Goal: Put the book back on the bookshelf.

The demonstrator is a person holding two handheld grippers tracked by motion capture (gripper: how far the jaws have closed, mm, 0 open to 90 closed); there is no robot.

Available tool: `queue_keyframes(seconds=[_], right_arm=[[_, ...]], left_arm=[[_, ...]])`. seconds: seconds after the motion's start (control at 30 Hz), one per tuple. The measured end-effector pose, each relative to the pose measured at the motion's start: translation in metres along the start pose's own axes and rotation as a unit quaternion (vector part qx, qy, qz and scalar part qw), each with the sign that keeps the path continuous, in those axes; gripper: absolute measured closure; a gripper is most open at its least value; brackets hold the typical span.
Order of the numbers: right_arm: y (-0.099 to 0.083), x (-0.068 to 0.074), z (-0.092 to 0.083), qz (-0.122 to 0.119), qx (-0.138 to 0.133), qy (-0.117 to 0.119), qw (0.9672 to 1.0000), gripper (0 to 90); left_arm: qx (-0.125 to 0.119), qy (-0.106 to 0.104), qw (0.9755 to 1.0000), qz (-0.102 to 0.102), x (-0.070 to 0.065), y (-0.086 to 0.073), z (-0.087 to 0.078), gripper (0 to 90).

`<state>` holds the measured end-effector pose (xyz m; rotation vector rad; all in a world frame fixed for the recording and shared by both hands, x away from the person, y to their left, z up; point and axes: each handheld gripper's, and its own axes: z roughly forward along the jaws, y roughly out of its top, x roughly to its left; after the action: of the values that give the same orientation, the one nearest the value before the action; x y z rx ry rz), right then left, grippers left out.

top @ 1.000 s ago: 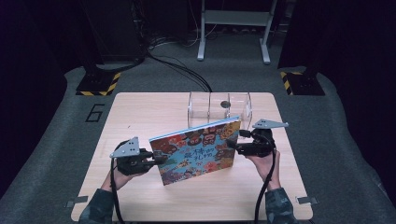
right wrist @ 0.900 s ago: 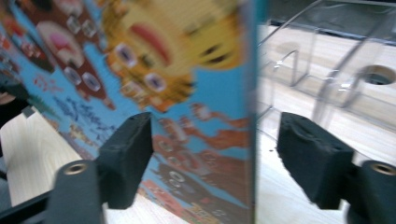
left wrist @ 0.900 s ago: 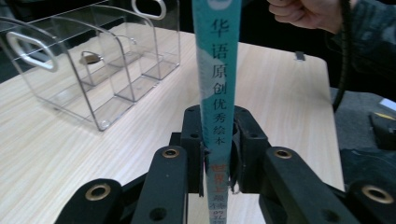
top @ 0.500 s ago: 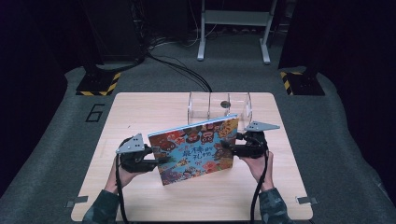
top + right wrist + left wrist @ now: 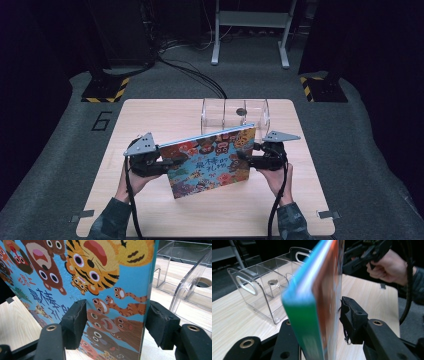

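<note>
High view: picture book (image 5: 212, 160) is up on edge and tilted, front cover toward the person, just in front of the clear divided organizer (image 5: 235, 114) on the wooden table (image 5: 150, 115). I can't tell if its low corner touches the table.

Left gripper (image 5: 167, 164) has the spine end between its jaws, which have just been opening. Its own view shows 1 pad on the cover, so it reads as gripping.

Right gripper (image 5: 245, 156) jaws have just been closing on the other end and look clamped.

Handling guess: stiff hardcover, moderate weight, glossy so slippery. Hold the 2 short ends, pads flat on the boards.
</note>
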<state>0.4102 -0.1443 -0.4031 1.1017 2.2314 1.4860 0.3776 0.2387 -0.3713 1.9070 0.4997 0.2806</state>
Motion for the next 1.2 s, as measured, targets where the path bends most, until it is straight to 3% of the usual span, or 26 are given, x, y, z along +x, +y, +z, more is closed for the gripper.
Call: queue_keyframes(seconds=[0.2,0.27,0.37,0.5,0.57,0.87,0.97,1.13,1.2], right_arm=[[0.001,0.0,0.0,-0.001,0.001,-0.001,1.0,35.6],[0.001,0.001,0.0,-0.001,0.002,-0.003,1.0,35.7],[0.001,0.001,0.0,-0.001,0.002,-0.002,1.0,35.8],[0.001,0.001,-0.001,-0.001,0.002,-0.001,1.0,35.8],[0.001,0.001,0.0,-0.002,0.002,-0.001,1.0,35.8],[0.001,0.002,-0.001,-0.006,0.003,0.0,1.0,36.0],[0.001,0.002,-0.001,-0.006,0.003,-0.001,1.0,36.0],[0.001,0.002,-0.001,-0.007,0.004,-0.002,1.0,36.2],[0.002,0.002,-0.001,-0.007,0.005,-0.004,1.0,36.2]], left_arm=[[0.013,-0.01,0.9998,-0.01,0.002,0.012,0.002,59.5],[0.027,-0.023,0.9993,-0.012,0.004,0.019,0.003,57.1],[0.039,-0.026,0.9988,-0.011,0.005,0.024,0.005,56.0],[0.046,-0.027,0.9985,-0.01,0.004,0.033,0.008,61.2],[0.059,-0.028,0.9979,-0.001,0.004,0.039,0.009,65.3],[0.116,-0.037,0.9924,0.017,0.002,0.058,0.018,74.7],[0.126,-0.049,0.9907,0.014,0.004,0.061,0.019,76.5],[0.139,-0.045,0.9891,0.018,0.004,0.065,0.021,76.1],[0.147,-0.052,0.9876,0.02,0.007,0.067,0.021,75.9]])
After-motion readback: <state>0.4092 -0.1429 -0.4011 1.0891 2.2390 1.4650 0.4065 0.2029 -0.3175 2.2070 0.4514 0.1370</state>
